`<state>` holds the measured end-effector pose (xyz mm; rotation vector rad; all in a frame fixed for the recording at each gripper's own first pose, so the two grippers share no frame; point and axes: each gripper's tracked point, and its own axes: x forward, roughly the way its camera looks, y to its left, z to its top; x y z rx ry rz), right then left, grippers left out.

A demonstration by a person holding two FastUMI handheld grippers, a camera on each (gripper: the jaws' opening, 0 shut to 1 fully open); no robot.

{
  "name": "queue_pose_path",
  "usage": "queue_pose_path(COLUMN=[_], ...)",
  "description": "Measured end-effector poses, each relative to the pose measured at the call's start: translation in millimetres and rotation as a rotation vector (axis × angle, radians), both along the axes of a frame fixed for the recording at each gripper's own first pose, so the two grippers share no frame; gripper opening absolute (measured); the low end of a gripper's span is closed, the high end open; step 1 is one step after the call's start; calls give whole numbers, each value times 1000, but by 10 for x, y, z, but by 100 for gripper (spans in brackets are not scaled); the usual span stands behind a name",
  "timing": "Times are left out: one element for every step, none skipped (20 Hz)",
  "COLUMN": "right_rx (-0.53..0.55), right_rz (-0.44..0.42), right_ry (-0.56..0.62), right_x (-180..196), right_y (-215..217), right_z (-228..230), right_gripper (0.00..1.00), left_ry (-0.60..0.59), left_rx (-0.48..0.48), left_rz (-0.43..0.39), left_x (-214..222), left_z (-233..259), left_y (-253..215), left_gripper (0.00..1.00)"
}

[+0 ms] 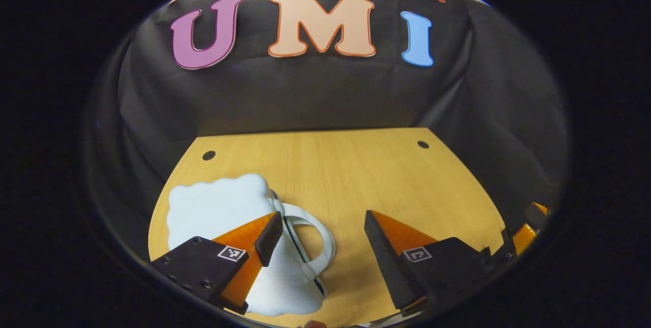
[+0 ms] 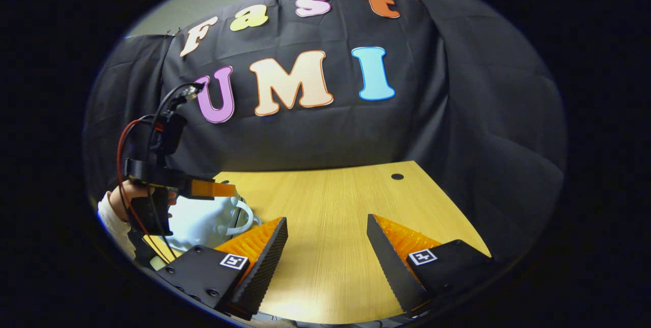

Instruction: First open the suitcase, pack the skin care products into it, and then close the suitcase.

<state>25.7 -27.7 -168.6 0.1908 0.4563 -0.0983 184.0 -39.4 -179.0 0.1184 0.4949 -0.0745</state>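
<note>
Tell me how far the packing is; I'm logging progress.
Nothing looks done: the pale blue suitcase lies closed on the table. In hand: the left hand-held gripper hovers open near its handle. Left: opening, packing, closing.

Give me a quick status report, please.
Left gripper and right gripper open, empty. Suitcase closed on table, handle ahead of left gripper. Nothing in the way.
</note>
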Motion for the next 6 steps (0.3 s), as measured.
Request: queue_pose_path(right_rx=[0,1,5,14,22,27], right_rz=[-3,-9,-15,-22,-29,-39], right_ry=[-18,-40,-61,-85,-106,-132], right_x=[10,24,25,30,25,21], right_y=[-7,-19,-34,-44,-42,-57], right_z=[57,148,217,307,364,455], right_gripper=[98,98,98,98,98,98], left_ry=[-26,-49,-79,-101,-122,-146], left_rx=[-15,-28,-44,-57,-71,-92], left_rz=[-8,-13,-16,-17,-11,-4], left_x=[-105,-189,-266,-328,-426,-512], left_z=[88,148,221,277,317,378], left_y=[-53,-98,-138,-170,-198,-216], left_gripper=[95,96,95,95,95,95])
